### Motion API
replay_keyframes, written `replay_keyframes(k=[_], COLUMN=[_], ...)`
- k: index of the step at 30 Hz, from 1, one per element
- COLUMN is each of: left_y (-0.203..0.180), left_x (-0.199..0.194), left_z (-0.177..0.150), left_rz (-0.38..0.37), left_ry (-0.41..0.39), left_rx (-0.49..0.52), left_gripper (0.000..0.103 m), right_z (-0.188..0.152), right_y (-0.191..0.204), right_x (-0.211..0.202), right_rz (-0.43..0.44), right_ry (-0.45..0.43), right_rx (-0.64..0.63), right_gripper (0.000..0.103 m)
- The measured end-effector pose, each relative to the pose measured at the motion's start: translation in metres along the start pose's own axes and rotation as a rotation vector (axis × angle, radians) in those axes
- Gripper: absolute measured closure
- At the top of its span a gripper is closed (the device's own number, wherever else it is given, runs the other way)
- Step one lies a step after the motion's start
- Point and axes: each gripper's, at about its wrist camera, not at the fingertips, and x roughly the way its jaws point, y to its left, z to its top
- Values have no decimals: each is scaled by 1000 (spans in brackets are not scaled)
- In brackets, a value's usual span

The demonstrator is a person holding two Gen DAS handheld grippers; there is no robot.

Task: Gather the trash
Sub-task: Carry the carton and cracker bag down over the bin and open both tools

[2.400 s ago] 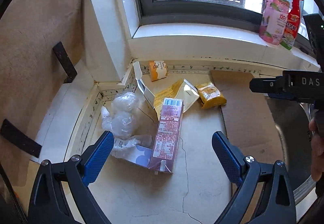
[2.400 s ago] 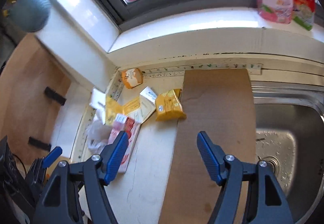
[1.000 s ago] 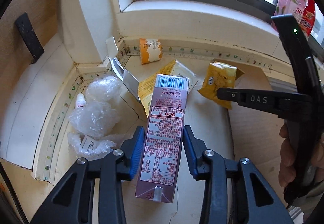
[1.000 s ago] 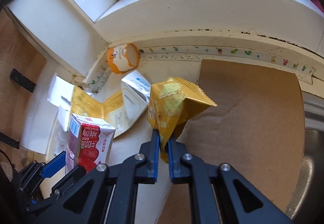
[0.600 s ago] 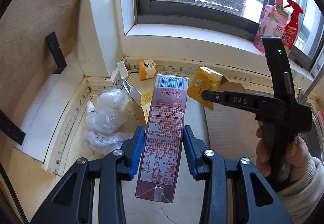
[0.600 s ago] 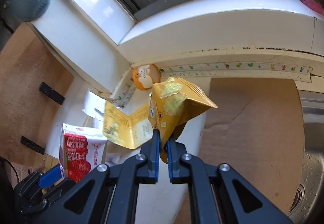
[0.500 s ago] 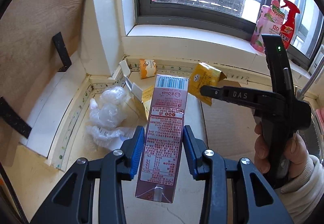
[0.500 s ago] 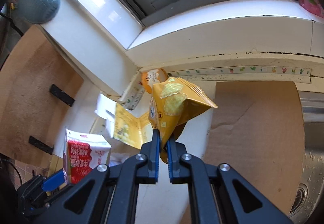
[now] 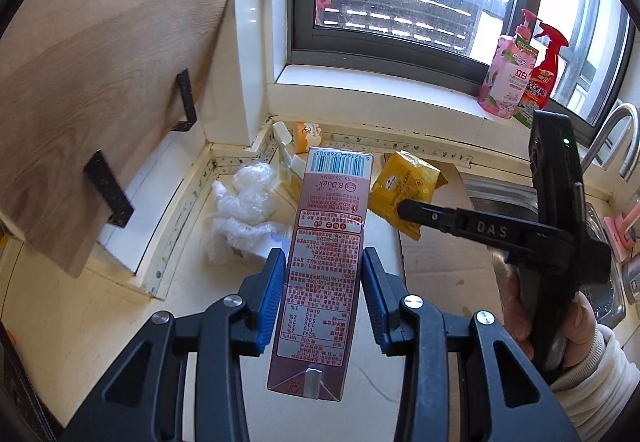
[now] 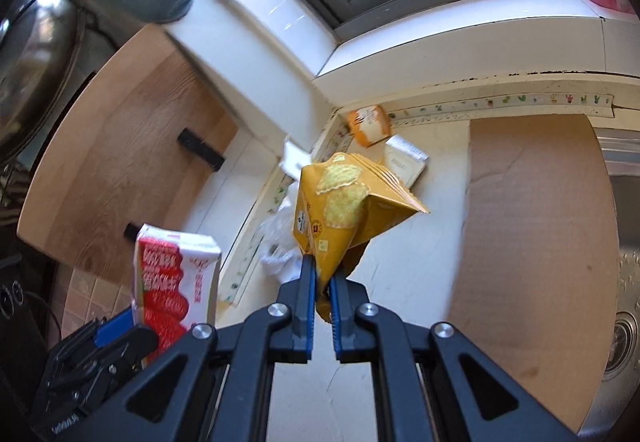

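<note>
A: How far along is the trash collecting?

B: Two pieces are in hand. The left gripper has its blue fingers clamped on the sides of the pink drink carton, which is lifted clear of the bench. The right gripper has its fingers nearly together, pinching the bottom corner of the yellow snack bag, also held up in the air.

A: So those two count as picked up, not yet binned?

B: That is my reading. No bin or bag to receive them shows in either view, so I cannot tell where they go.

A: And what is left on the bench?

B: Just beyond the carton lies a heap of crumpled clear plastic. Behind it sit an opened white and yellow box and, against the back wall under the window, a small orange cup on its side. A flat sheet of cardboard lies beside the sink; whether it counts as trash I cannot say.

A: Roughly halfway, then?

B: Less, I judge: at least three pieces remain.
</note>
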Motion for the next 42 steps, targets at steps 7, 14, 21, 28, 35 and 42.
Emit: replay_keyframes(k=[7, 14, 21, 28, 35, 42], left_y=[22, 39, 58, 69, 68, 69], left_x=[-40, -74, -108, -119, -108, -62], left_z=[-41, -99, -170, -241, -297, -346], left_rz=[-25, -69, -79, -87, -90, -75], left_ry=[34, 85, 120, 194, 292, 460], left_rx=[-42, -52, -45, -41, -14, -8], left_gripper=[66, 66, 66, 66, 66, 66], right_z=[-53, -124, -206, -289, -363, -411], right_y=[54, 104, 144, 161, 150, 115], right_x=[-30, -62, -77, -79, -61, -39], right_rz=[31, 0, -57, -128, -190, -196], right_ry=[34, 56, 108, 182, 300, 418], right_rx=[-47, -84, -128, -135, -101, 7], right_gripper=[97, 97, 97, 97, 97, 97])
